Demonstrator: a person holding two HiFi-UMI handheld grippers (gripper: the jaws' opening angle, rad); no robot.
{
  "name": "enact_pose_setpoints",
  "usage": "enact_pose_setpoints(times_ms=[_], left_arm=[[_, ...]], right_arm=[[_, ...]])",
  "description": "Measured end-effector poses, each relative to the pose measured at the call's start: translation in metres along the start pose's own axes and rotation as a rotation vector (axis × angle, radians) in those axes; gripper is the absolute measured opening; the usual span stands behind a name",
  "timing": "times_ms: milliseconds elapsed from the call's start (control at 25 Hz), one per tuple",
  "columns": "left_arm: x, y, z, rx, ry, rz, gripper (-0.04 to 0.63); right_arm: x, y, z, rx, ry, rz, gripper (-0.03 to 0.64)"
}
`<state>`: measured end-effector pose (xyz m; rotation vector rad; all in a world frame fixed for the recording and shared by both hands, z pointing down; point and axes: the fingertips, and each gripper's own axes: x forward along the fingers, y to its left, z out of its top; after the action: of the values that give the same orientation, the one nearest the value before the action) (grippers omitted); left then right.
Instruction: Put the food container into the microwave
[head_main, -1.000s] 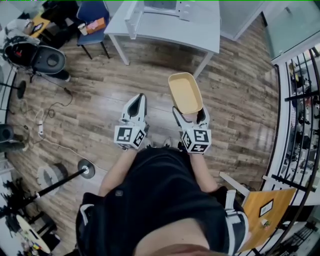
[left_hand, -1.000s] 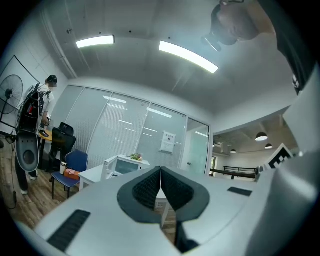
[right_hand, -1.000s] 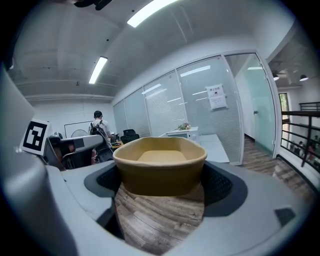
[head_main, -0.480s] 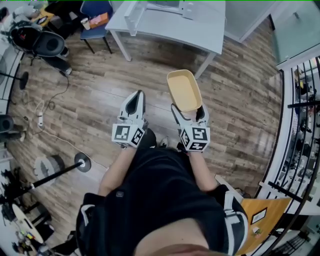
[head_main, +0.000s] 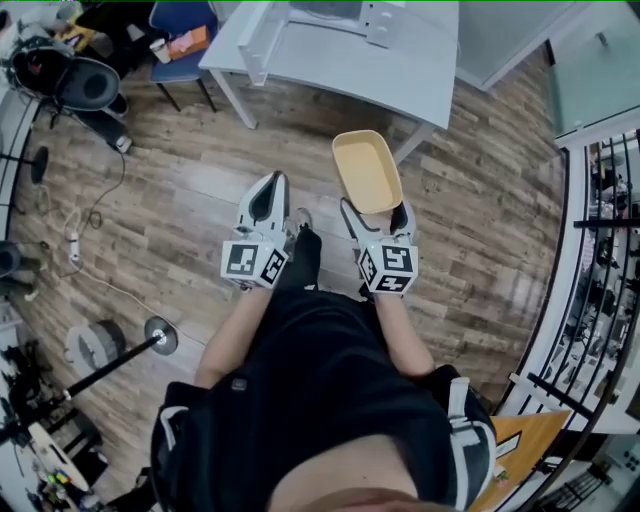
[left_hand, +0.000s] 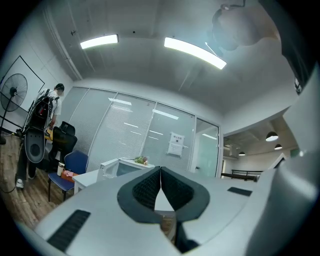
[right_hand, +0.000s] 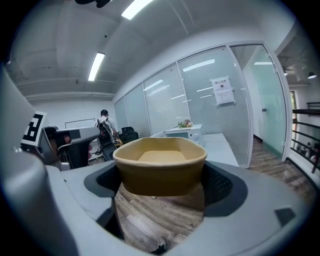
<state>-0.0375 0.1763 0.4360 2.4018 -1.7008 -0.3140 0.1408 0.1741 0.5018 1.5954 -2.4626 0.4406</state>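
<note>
— How are the jaws of the left gripper (left_hand: 160, 176) seen?

— They are pressed together at the tips. The dark ribbed pads (left_hand: 144, 189) meet along one line, and nothing is held between them. Only a small gap is left lower down, behind the tips.

— And how is that gripper carried?

— It is held out in front of the person's torso, with its marker cube (head_main: 253, 264) nearest the body and the tips pointed forward over the wooden floor (head_main: 180, 200). In the left gripper view much ceiling is taken in, so a slight upward tilt is suggested.

— What is found at the right gripper (head_main: 375, 214)?

— A tan food container (head_main: 367, 170) is gripped by it. The near end of the container is clamped between the two dark pads (right_hand: 222, 187), one on each side wall. The rest is left sticking out forward past the fingertips.

— How is the container kept?

— It is kept about level, open side up, and it is seen to be empty. It is carried in the air above the floor, just short of the white table (head_main: 400, 70).

— Where is the microwave (right_hand: 183, 133)?

— It is seen standing on that table, well apart from the container, with a small plant on top. Further right, a dark railing (head_main: 600, 200) is visible.
</note>
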Motion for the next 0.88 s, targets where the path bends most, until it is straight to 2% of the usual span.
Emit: enact_pose_setpoints(times_ms=[280,480,880], left_arm=[[0.138,0.063,0.026,-0.005,-0.007,-0.057,0.025],[0.217,0.096,0.037,0.006,-0.01,-0.099,0.025],[0.35,0.162,0.02,-0.018,0.004,-0.079,0.025]], right_arm=[[0.138,-0.032,0.054,-0.013,0.007,-0.035,0.505],[0.227,-0.052,0.083,0.011,0.001,-0.058,0.505],[0.431,-0.116,0.084,0.006,0.091,-0.072,0.505]])
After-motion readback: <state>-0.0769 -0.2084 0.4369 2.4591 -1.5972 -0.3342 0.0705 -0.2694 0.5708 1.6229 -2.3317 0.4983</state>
